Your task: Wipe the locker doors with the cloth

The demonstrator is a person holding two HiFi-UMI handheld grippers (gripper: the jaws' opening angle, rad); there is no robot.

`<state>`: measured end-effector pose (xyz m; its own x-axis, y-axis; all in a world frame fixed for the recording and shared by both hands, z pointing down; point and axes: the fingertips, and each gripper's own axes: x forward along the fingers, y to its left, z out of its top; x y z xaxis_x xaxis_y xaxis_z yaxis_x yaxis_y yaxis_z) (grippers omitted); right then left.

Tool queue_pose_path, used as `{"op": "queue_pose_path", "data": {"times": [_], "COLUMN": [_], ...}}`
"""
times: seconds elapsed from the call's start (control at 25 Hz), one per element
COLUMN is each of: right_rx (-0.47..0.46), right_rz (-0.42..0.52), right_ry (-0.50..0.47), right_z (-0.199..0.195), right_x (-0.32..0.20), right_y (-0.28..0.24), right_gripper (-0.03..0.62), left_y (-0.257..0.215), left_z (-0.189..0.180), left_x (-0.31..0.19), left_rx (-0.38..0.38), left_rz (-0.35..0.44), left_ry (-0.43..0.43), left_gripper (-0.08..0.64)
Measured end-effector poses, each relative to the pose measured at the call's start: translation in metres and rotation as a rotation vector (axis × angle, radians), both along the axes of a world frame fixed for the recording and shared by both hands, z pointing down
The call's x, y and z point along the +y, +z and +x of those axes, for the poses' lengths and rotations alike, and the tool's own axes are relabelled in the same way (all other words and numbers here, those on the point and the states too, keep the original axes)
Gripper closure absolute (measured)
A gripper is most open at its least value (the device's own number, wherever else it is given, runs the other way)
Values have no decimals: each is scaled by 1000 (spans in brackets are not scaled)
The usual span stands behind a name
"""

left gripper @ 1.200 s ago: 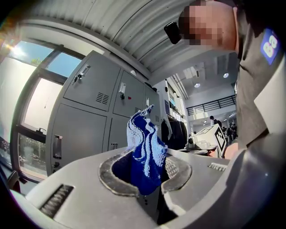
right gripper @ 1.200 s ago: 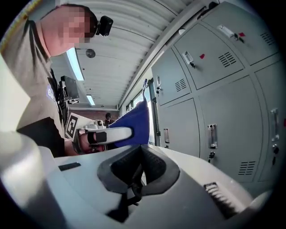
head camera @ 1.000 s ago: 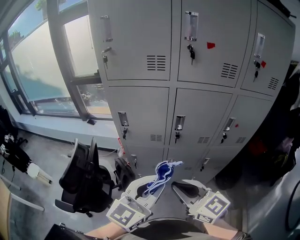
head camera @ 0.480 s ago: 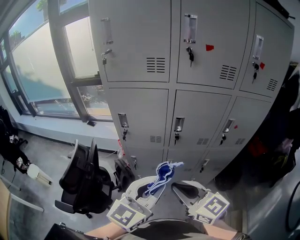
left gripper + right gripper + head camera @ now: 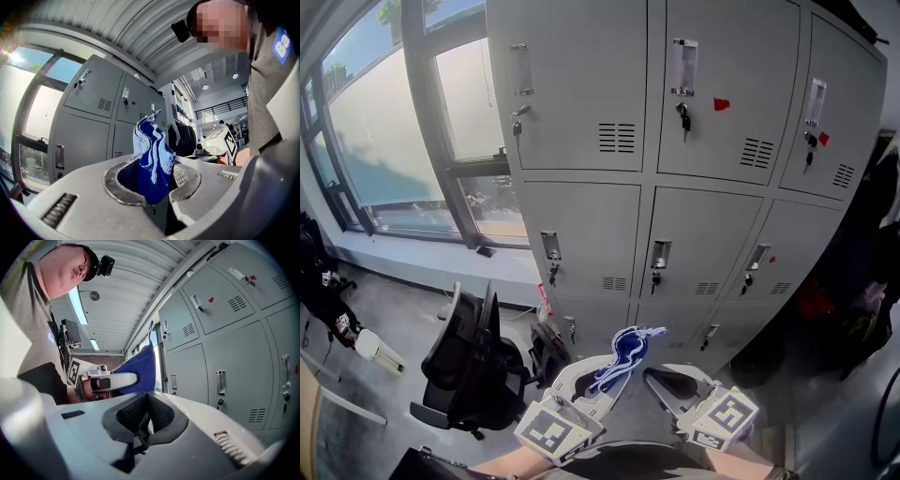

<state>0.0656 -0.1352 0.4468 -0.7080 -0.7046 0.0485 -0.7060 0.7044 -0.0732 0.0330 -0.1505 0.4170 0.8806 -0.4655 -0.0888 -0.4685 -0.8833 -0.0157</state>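
Grey steel lockers in three rows fill the background, keys hanging in several locks, small red tags on two upper doors. Big window to the left, black office chair on the floor below it. Left gripper low in the head view, fingers clamped on a blue cloth. Cloth stands bunched upright out of the grip, lighter blue edges, held in front of the bottom locker row and clear of the doors, not touching them. Right gripper just beside the left one, also low and apart from the lockers. Its fingers are pressed together with nothing between them. Right gripper view also shows the left gripper and cloth off to its side.
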Motion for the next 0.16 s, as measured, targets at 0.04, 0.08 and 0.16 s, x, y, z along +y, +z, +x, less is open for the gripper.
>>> {"op": "queue_pose_path", "data": {"times": [0.04,0.08,0.16], "right_rx": [0,0,0], "right_rz": [0,0,-2], "right_ry": [0,1,2], "right_z": [-1,-1,-2], "right_x": [0,1,2], "right_y": [0,0,0], "right_gripper": [586,586,586], "left_y": [0,0,0], "left_z": [-1,-1,-3], "left_x": [0,1,1], "left_rx": [0,0,0], "left_rz": [0,1,2], "left_ry": [-1,-1,-1], "left_gripper": [469,468,468]}}
